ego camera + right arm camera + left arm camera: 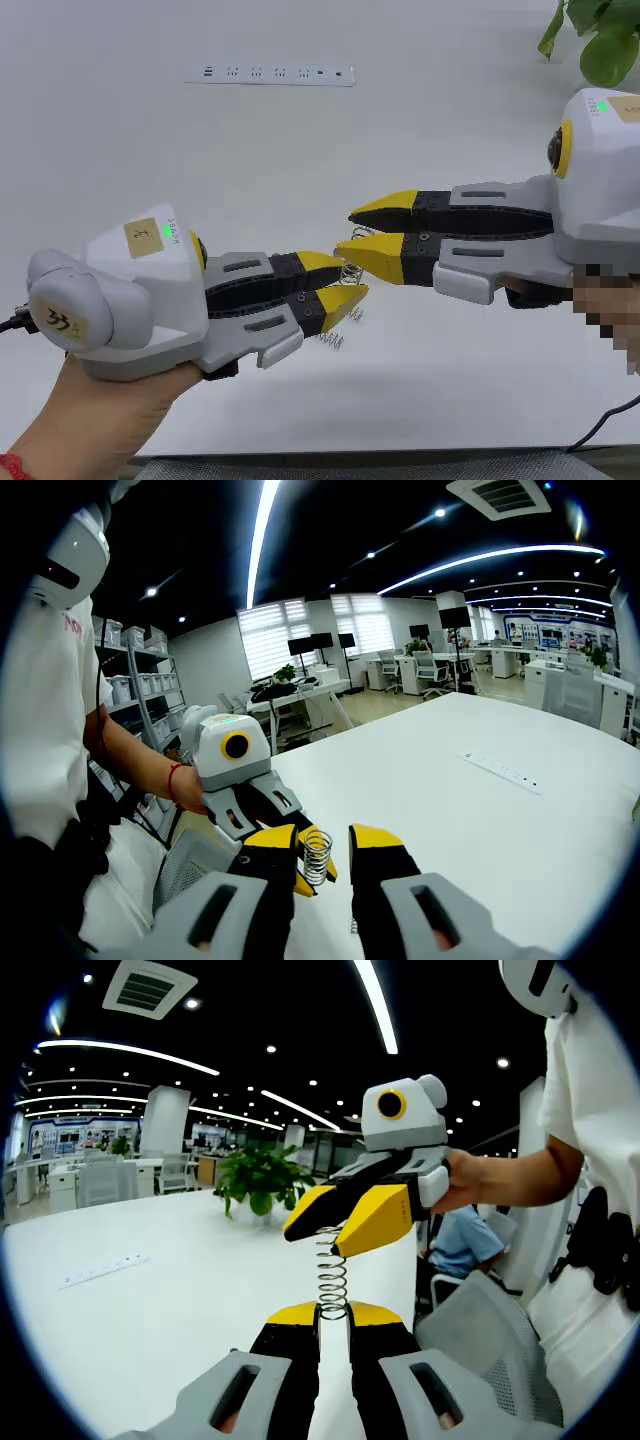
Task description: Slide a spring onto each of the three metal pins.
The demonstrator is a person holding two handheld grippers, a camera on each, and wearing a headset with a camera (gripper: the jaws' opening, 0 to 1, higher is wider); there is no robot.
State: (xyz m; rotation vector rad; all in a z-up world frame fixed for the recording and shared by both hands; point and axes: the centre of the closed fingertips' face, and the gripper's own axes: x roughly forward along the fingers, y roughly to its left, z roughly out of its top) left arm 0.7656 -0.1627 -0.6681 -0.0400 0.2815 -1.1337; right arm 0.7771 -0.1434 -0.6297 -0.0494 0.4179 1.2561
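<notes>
A steel spring [348, 270] stands up from between the yellow tips of my left gripper [355, 278], which is shut on its lower end; in the left gripper view the spring [331, 1278] rises straight out of the jaws [335, 1312]. My right gripper [344, 230] comes in from the right, tip to tip with the left one. It is open, with the spring's free end [317, 852] inside its gap [325, 835], close to the left finger. Two loose springs [331, 341] lie on the white table [300, 150] under the tips. No pin can be made out.
A white power strip [270, 74] lies at the far side of the table and a green plant [600, 35] stands at the far right corner. The table's front edge [380, 452] runs just below the left gripper. A cable [605, 420] trails at lower right.
</notes>
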